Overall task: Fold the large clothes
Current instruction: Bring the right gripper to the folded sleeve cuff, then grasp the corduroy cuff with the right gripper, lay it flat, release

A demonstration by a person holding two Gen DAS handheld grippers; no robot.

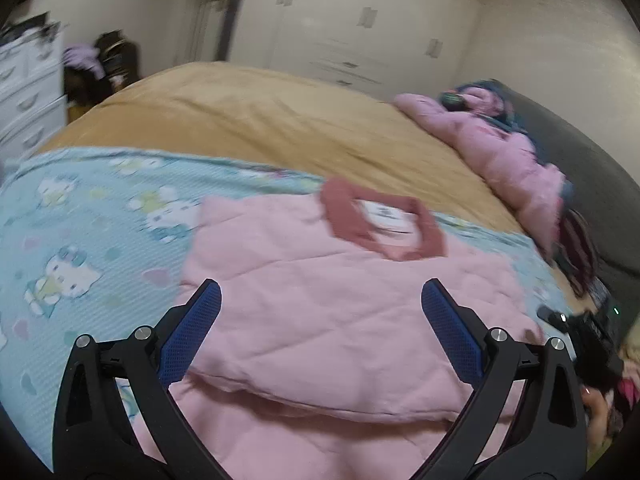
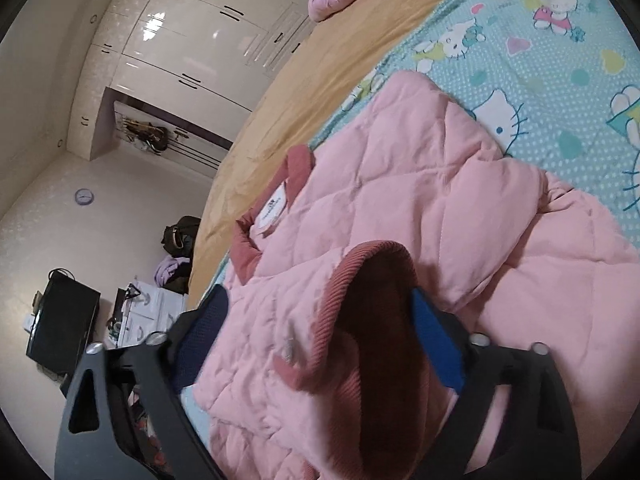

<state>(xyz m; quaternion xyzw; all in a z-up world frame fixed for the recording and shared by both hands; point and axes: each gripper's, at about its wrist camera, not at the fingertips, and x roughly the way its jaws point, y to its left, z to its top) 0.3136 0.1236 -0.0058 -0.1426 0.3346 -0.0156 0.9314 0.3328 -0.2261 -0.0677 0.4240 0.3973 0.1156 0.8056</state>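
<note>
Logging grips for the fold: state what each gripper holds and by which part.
Left gripper: nothing, jaws open above the pink jacket. Right gripper: sleeve end between its jaws; whether it is clamped cannot be told.

— What am I working on?
— My bed (image 1: pixel 248 120), under a mustard cover.
— And on it?
— A turquoise cartoon-cat sheet (image 1: pixel 92 216) across the near part, with the pink quilted jacket (image 1: pixel 320 312) flat on that. A second pink padded garment (image 1: pixel 508 160), I think, lies bunched at the far edge.
</note>
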